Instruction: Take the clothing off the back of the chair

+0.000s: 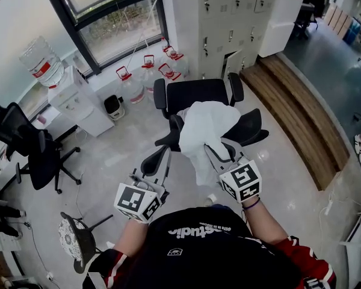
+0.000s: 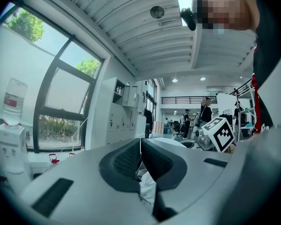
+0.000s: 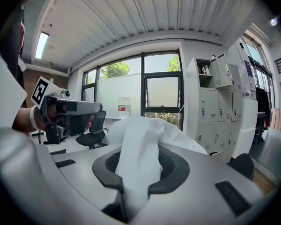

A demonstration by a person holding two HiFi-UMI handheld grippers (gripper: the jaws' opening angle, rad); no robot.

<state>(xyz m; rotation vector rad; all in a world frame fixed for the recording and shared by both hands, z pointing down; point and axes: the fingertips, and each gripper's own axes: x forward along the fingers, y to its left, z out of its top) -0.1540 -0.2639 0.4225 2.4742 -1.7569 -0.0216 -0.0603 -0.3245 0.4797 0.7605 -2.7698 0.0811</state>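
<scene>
Far left in head view: black office chair (image 1: 33,152), then a water dispenser (image 1: 78,98) w/ bottle on top, next to the window. Stool (image 1: 72,238) at bottom left.

Left gripper (image 1: 165,155) is closed. Its own view shows the pads together at the tips, w/ a bit of white cloth caught between them lower down. It sits at the left edge of the clothing (image 1: 204,128).

Centre: task chair (image 1: 198,95), black, seen from behind and above, seat and both armrests beyond the back. Clothing is white and bunched up, covering the middle of the chair back between the 2 grippers. Can't tell if it's lifted clear of the back.

Right gripper (image 1: 219,152) is clamped on the clothing. In right gripper view a thick fold runs down between the pads and the rest billows above.

Further right: grey lockers (image 1: 228,17) vs. back wall, then a long wooden bench (image 1: 301,113) running diagonally along the floor.
</scene>
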